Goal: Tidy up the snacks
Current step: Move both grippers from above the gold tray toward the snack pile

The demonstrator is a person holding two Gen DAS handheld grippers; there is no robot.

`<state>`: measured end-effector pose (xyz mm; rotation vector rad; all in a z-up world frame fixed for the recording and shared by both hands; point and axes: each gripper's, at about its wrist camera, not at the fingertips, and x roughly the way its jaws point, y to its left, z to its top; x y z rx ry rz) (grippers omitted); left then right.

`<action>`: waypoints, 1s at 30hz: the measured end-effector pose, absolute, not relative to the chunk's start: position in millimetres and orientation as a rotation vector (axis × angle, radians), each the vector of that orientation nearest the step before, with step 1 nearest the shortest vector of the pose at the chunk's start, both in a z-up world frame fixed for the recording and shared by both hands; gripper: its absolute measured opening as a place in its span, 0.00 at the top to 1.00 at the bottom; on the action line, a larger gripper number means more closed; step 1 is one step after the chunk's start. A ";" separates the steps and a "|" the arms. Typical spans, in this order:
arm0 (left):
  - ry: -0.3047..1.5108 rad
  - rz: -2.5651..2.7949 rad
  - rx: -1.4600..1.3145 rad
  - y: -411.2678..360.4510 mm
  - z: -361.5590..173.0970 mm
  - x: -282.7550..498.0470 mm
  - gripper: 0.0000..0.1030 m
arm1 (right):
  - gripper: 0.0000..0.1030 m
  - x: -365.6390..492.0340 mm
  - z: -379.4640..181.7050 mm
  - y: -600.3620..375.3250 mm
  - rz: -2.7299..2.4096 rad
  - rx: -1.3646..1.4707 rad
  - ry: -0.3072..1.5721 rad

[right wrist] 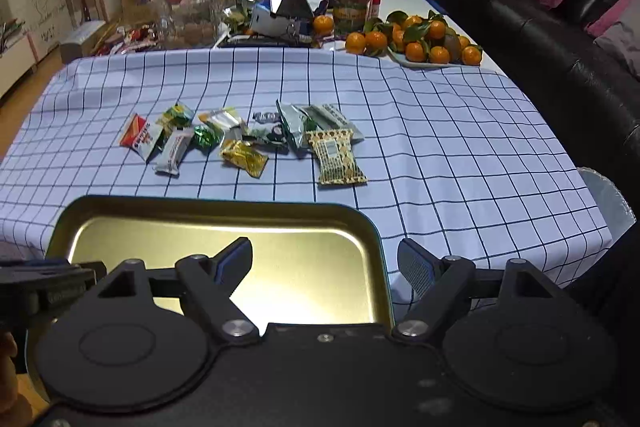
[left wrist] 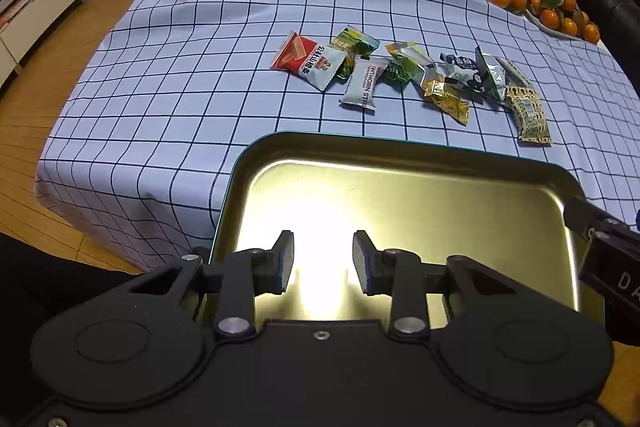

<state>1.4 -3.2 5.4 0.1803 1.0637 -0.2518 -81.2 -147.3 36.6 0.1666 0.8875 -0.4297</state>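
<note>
A: Gold tin tray (right wrist: 224, 215) sits empty at your near edge; the snacks (right wrist: 248, 139) lie scattered at twelve o'clock.

B: Your right gripper (right wrist: 326, 263) gapes empty, your left gripper (left wrist: 323, 263) half-spread, empty. Start with the nearest packet (right wrist: 340, 163) at one o'clock, pinching its middle.

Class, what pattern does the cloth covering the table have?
The tablecloth is pale blue-white with a dark grid of thin lines, clearest in the right wrist view.

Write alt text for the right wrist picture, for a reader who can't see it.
An open two-finger gripper hovers over the near right corner of a gold metal tray with nothing in it, on a blue checked tablecloth. Beyond the tray lies a row of small wrapped snacks; farther back is a plate of oranges.
</note>
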 end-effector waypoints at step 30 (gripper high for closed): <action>1.056 -0.291 0.056 -4.0 22.1 21.7 0.58 | 0.19 -65.3 47.4 -149.3 -0.278 0.120 0.784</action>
